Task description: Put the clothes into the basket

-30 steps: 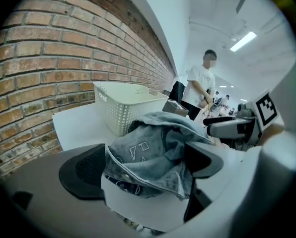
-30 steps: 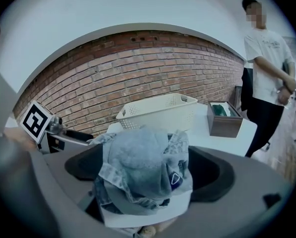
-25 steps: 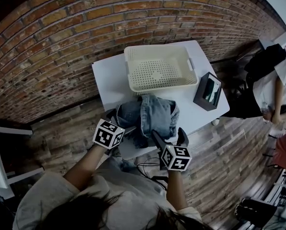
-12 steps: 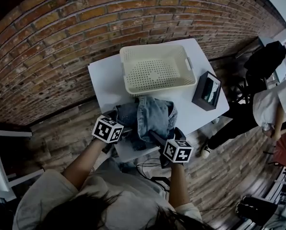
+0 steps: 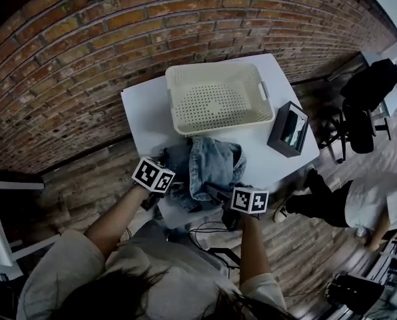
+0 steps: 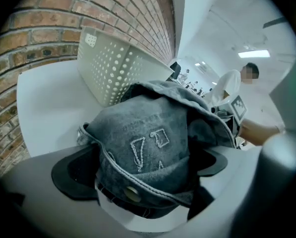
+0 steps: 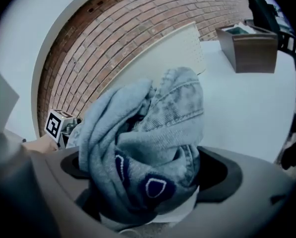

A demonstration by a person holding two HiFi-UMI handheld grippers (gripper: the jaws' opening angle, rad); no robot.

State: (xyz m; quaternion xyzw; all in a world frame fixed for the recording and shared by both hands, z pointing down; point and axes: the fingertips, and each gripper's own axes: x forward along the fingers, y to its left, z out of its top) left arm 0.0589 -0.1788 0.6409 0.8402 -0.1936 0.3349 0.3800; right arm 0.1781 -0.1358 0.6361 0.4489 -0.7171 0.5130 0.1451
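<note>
Filling both gripper views, jeans (image 6: 153, 133) sit between jaws barely seen from above. Both just opened wide: left hand-held gripper (image 6: 143, 170), right hand-held gripper (image 7: 145, 167).

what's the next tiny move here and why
Probably close both sets of fingers: the left gripper and right gripper have just been opening, each with the denim garment between its fingers but unpinched, and the basket behind stands empty.

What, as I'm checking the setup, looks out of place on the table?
The denim clothes lie crumpled in a heap at the table's near edge, outside the basket. The basket sits upright and empty; nothing else stands out.
</note>
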